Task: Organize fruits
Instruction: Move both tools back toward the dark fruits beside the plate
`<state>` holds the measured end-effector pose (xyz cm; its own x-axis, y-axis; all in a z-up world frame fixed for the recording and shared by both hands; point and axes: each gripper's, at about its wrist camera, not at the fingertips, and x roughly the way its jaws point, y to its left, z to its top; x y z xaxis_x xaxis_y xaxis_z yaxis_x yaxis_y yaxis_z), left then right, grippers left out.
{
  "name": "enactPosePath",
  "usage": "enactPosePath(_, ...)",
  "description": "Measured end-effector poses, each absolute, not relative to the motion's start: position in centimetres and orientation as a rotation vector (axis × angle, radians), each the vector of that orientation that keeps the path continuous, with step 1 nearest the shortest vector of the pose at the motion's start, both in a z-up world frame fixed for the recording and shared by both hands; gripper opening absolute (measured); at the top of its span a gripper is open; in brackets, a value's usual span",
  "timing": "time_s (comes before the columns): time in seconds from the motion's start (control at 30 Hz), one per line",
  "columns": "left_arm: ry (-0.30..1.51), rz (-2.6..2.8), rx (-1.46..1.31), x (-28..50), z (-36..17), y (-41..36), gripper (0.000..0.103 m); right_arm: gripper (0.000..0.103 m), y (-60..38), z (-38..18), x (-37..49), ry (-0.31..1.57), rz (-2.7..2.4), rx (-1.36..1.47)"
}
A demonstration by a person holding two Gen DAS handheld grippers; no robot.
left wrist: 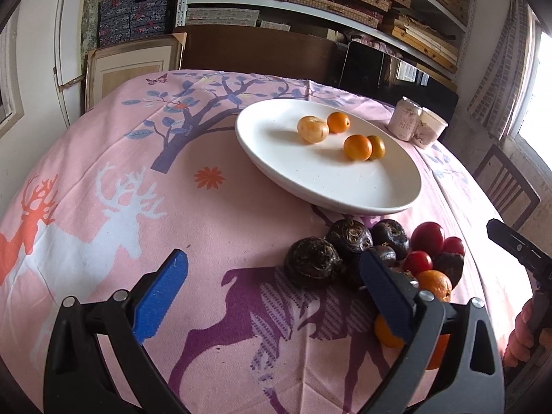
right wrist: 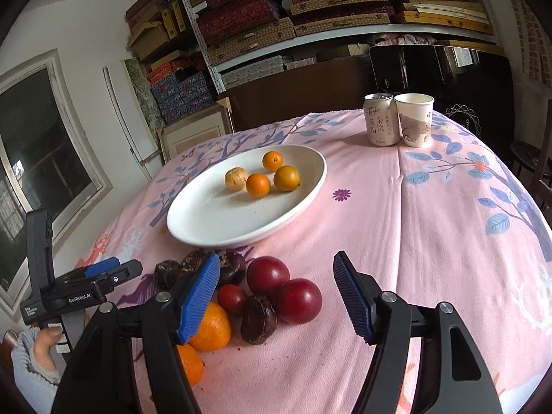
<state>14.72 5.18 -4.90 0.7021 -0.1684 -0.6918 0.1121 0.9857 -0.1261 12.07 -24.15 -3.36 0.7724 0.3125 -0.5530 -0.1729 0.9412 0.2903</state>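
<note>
A white plate [left wrist: 262, 145] [right wrist: 193, 220] holds three small oranges [left wrist: 357, 147] [right wrist: 258, 184] and a tan fruit [left wrist: 312, 129] [right wrist: 236, 178]. In front of it a pile lies on the cloth: dark brown water chestnuts [left wrist: 312, 262] [right wrist: 258, 317], red plums [left wrist: 427, 237] [right wrist: 298, 299] and oranges [left wrist: 435, 284] [right wrist: 211, 327]. My left gripper [left wrist: 274, 286] is open and empty, just left of the pile. My right gripper [right wrist: 277, 296] is open and empty, its fingers on either side of the plums, above them.
A drink can [right wrist: 381, 119] [left wrist: 404, 118] and a paper cup [right wrist: 415, 119] [left wrist: 431, 130] stand at the table's far side. The round table has a pink deer-print cloth [left wrist: 172, 207]. Shelves of boxes [right wrist: 310, 17] and a chair [left wrist: 507, 186] stand beyond.
</note>
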Motion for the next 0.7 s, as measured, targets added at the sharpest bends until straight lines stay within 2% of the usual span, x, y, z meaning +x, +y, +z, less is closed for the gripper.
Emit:
enactPosePath(0.5,0.898,-0.151,0.093,17.8,-7.7,2.7,0.099,0.069,-23.3,-4.0,11.7,0.671,0.259,0.2)
enactPosePath(0.7,0.861,0.012,0.134,17.9,-7.3,5.1,0.099,0.069,-24.4,-4.2,12.0,0.679,0.228,0.24)
